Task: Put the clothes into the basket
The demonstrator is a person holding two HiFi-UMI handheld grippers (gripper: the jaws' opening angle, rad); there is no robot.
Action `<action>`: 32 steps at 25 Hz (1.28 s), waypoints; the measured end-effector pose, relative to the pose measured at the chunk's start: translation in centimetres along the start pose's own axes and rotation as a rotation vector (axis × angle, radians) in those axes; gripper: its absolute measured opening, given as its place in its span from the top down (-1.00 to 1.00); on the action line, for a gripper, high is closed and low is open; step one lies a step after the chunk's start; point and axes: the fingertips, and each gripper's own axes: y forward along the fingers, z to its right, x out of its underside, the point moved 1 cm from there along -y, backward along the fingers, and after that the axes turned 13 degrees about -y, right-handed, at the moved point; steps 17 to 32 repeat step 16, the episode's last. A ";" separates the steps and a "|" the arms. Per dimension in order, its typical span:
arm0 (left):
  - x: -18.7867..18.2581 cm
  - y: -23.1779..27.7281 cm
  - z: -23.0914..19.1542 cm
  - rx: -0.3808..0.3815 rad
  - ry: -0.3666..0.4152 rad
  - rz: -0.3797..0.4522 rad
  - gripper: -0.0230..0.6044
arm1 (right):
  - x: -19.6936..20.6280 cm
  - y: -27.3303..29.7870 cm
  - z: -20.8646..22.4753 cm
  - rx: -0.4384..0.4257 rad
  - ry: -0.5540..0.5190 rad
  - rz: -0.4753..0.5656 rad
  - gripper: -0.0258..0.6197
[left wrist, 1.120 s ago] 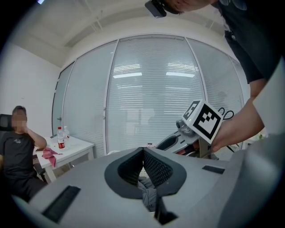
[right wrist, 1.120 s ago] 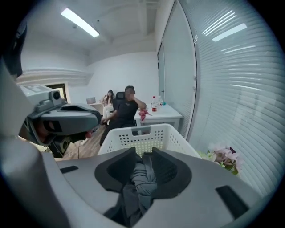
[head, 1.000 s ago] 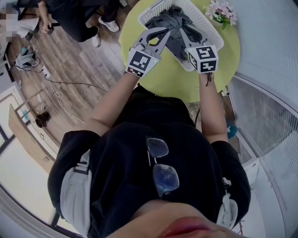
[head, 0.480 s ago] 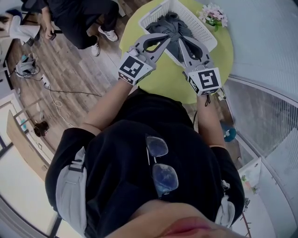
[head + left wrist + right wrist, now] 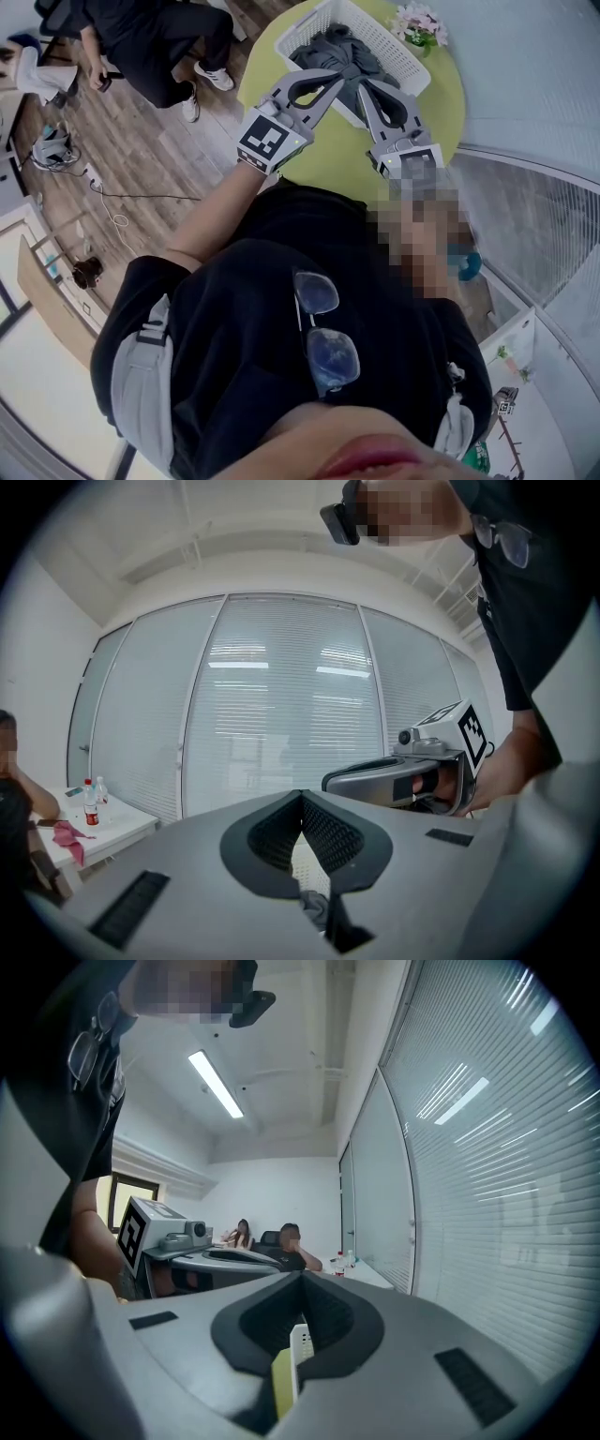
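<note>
Clothes (image 5: 339, 49) are held by neither gripper: nearest, the left gripper (image 5: 336, 79) and right gripper (image 5: 362, 73) hang side by side over the round green counter (image 5: 333, 161), each with its jaws closed tip to tip on nothing. Beyond them the dark grey heap lies inside the white basket (image 5: 403, 62), flowers (image 5: 418, 22) just beside its far side.

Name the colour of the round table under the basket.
Yellow-green table, clearest in the head view.

We're in a black short-sleeve tee (image 5: 281, 309), specs (image 5: 323, 328) hooked at the neck, pale grey straps (image 5: 141, 375) on both shoulders; left gripper (image 5: 330, 82) grey, b&w marker cube (image 5: 271, 141).
</note>
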 end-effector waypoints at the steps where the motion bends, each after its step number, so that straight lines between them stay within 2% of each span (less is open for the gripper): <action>1: 0.0 -0.1 0.1 0.002 0.000 0.000 0.90 | -0.1 -0.1 0.0 0.001 0.006 0.003 0.84; 32: -0.4 -1.0 0.2 0.010 -0.001 0.006 0.89 | -0.4 0.3 -1.0 -0.006 0.006 0.004 0.84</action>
